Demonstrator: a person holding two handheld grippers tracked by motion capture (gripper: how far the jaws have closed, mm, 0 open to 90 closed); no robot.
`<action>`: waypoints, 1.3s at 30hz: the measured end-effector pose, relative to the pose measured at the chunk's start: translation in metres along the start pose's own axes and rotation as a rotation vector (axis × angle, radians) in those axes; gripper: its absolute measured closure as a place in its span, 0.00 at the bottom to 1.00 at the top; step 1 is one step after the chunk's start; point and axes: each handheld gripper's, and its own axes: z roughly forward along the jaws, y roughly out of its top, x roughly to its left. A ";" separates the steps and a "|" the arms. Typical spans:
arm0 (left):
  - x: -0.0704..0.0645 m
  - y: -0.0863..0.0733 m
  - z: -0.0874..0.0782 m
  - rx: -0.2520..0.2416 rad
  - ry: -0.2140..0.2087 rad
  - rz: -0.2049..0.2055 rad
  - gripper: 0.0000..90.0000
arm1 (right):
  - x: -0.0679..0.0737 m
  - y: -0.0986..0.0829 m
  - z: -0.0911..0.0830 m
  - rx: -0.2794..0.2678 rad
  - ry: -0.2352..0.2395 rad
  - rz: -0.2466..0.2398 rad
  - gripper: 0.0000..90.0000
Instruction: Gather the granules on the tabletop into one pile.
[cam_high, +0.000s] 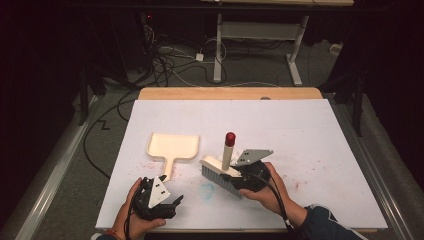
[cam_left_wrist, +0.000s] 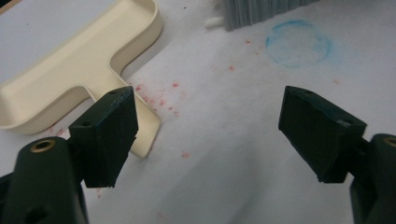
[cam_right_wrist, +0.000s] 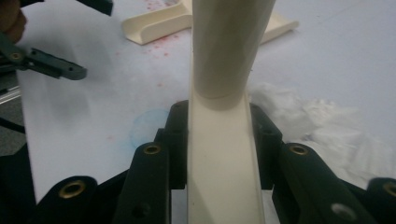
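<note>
— Nearest the camera in the high view, what do you see?

— Two hands at the near edge of the white table (cam_high: 320, 150). At near left, the left gripper (cam_high: 170, 200) hovers just short of the dustpan (cam_high: 172, 146) handle. Its jaws stand spread wide with nothing between them; in the left gripper view one jaw sits right over the end of the handle, the other over bare white surface.

— And the right gripper (cam_high: 235, 176)?

— It is clamped on the cream back of the hand brush (cam_high: 220, 170), near the middle of the table. In the right gripper view both jaws press flat against the brush's back on either side. The brush handle stands up and ends in a red cap.

— Where do the bristles sit?

— On the table, just right of the dustpan handle, beside a faint blue ring (cam_left_wrist: 298, 43).

— How much room is around them?

— The dustpan lies left of centre, mouth facing far, handle pointing near. Red specks (cam_left_wrist: 159, 95) scatter around the handle. White surface stretches open to the far edge and to the right edge; the near edge is close under both hands.
</note>
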 end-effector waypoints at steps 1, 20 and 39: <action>0.000 0.000 0.000 0.001 -0.001 0.001 0.21 | -0.003 -0.001 -0.001 0.002 -0.006 0.011 0.76; -0.001 0.001 0.002 0.007 -0.003 0.004 0.21 | -0.023 0.003 -0.047 -0.108 -0.025 0.074 0.76; -0.002 0.002 0.002 0.010 0.002 0.010 0.21 | -0.082 -0.042 -0.090 -0.036 -0.388 0.112 0.76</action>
